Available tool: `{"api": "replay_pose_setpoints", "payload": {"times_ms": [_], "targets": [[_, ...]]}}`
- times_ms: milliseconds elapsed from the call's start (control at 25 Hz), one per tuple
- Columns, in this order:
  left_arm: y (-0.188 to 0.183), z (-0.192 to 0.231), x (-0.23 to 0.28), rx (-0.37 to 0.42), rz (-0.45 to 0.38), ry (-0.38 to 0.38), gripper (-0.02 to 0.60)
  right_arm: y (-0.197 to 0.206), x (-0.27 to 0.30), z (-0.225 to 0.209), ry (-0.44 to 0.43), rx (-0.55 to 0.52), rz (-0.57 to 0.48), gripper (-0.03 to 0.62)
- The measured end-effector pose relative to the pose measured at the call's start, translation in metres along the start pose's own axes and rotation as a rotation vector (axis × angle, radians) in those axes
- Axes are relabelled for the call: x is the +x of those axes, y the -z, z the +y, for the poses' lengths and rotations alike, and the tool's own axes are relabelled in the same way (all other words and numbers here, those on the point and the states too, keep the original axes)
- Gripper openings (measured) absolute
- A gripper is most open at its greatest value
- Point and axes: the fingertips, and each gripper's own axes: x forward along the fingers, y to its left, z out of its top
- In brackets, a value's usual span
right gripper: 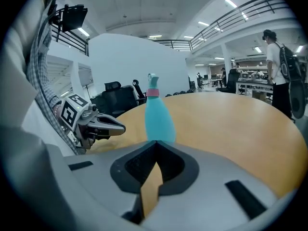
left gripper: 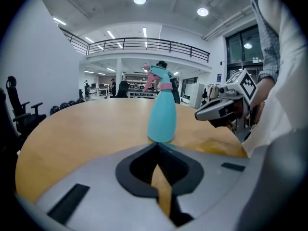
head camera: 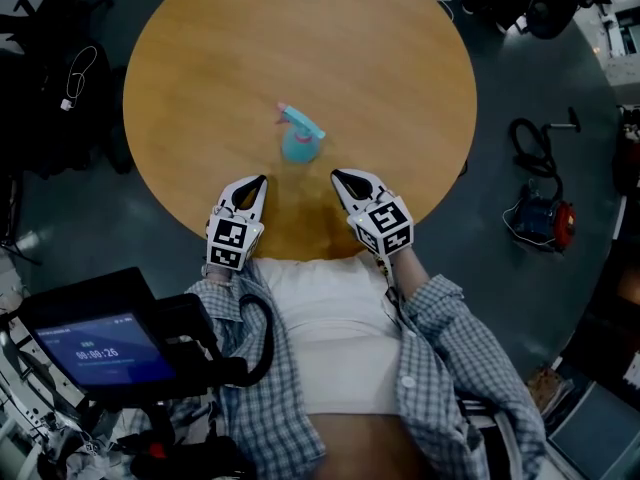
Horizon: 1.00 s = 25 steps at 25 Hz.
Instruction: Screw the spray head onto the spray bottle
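Note:
A teal spray bottle stands upright on the round wooden table, toward its near side. Its teal spray head sits on top above a pink collar. My left gripper is shut and empty, just short of the bottle on its near left. My right gripper is shut and empty on the near right. In the left gripper view the bottle stands just beyond my left gripper, with the right gripper beside it. In the right gripper view the bottle stands just past my right gripper, with the left gripper at left.
A device with a lit blue screen hangs at the lower left. Black chairs stand left of the table. Cables and a red and blue machine lie on the floor at right. A person with a backpack stands far off.

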Motion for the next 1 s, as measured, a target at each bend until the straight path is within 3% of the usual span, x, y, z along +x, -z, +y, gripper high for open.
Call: {"api": "replay_pose_setpoints", "payload": {"times_ms": [240, 560, 1000], "targets": [[-0.005, 0.007, 0.002, -0.083, -0.033, -0.022, 0.004, -0.001, 0.003, 0.001, -0.007, -0.025, 0.011, -0.006], [0.0, -0.001, 0.006, -0.028, -0.002, -0.002, 0.003, 0.002, 0.007, 0.004, -0.039, -0.047, 0.028, -0.006], [0.003, -0.007, 0.008, -0.008, 0.002, 0.026, 0.004, 0.008, 0.007, 0.002, -0.029, -0.02, 0.035, -0.006]]}}
